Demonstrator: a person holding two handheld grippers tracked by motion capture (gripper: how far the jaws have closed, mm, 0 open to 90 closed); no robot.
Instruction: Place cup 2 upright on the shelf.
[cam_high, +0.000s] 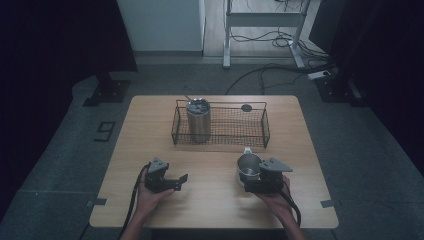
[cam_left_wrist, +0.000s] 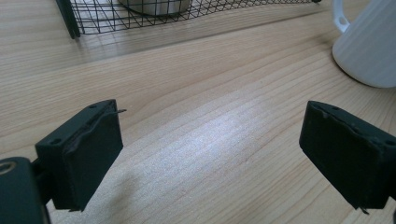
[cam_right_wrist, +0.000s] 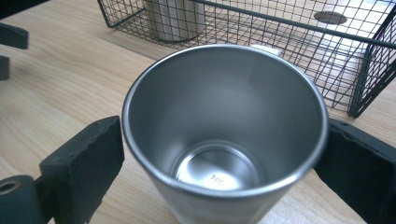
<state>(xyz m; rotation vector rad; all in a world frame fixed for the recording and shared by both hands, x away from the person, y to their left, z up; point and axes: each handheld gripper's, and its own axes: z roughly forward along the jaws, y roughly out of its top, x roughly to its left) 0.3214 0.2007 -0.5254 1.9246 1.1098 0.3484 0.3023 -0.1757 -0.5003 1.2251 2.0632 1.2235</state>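
Closest to us, left gripper (cam_high: 183, 181) idles with its jaws standing wide over bare table (cam_left_wrist: 196, 140), nothing between them. Moving right, the right gripper (cam_right_wrist: 219, 154) straddles the steel cup (cam_right_wrist: 224, 126), which stands upright just in front of the wire basket (cam_high: 220, 137); whether the pads press on the cup's wall I cannot tell. Light, stiff and slick, I'd judge, so squeeze below the rim. Stamped inside its bottom: "304". In the basket's left end stands a lidded tumbler (cam_high: 198, 120).
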